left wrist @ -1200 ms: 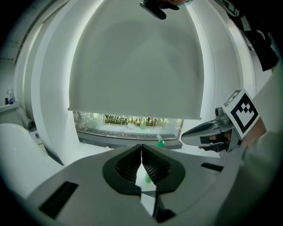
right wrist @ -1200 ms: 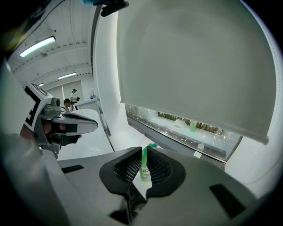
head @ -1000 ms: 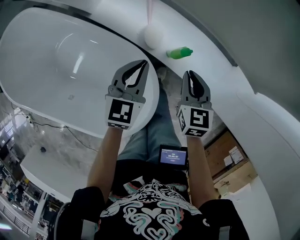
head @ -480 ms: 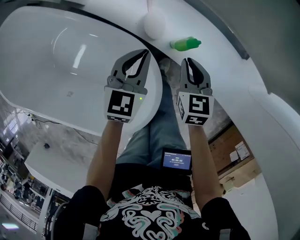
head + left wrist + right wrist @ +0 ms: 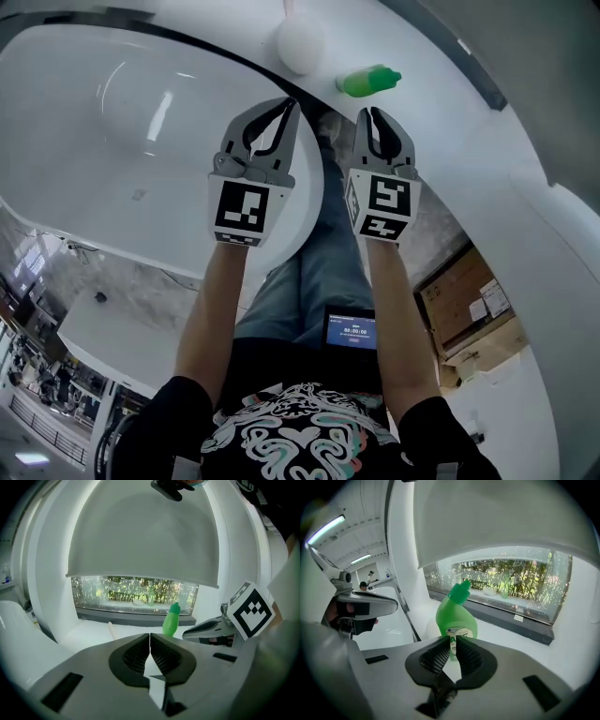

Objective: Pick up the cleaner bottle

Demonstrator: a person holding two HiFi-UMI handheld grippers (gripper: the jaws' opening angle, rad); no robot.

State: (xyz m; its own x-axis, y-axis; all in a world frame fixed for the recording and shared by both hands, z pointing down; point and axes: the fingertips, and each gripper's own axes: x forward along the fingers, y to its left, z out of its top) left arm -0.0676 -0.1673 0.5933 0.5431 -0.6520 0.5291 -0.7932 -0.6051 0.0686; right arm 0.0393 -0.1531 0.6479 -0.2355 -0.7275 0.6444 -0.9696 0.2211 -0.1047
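Observation:
The cleaner bottle (image 5: pixel 367 81) is green with a green cap and stands on the white ledge (image 5: pixel 441 112) behind the bathtub. In the right gripper view the cleaner bottle (image 5: pixel 456 616) rises upright just beyond my right gripper (image 5: pixel 453 639), whose jaws are shut and empty. In the head view my right gripper (image 5: pixel 367 112) points at the bottle from a short way off. My left gripper (image 5: pixel 289 103) hangs beside it to the left, over the tub's rim. Its jaws meet at the tips in the left gripper view (image 5: pixel 150 634), with the bottle (image 5: pixel 171 620) ahead and to the right.
A white bathtub (image 5: pixel 141 122) fills the left. A white round object (image 5: pixel 300 44) sits on the ledge left of the bottle. A window (image 5: pixel 136 590) with a roller blind runs behind the ledge. Cardboard boxes (image 5: pixel 464 309) lie on the floor at the right.
Both grippers have sunk toward the ledge and the tub rim. The right gripper's tips have drawn a little nearer the bottle. Both stay shut.

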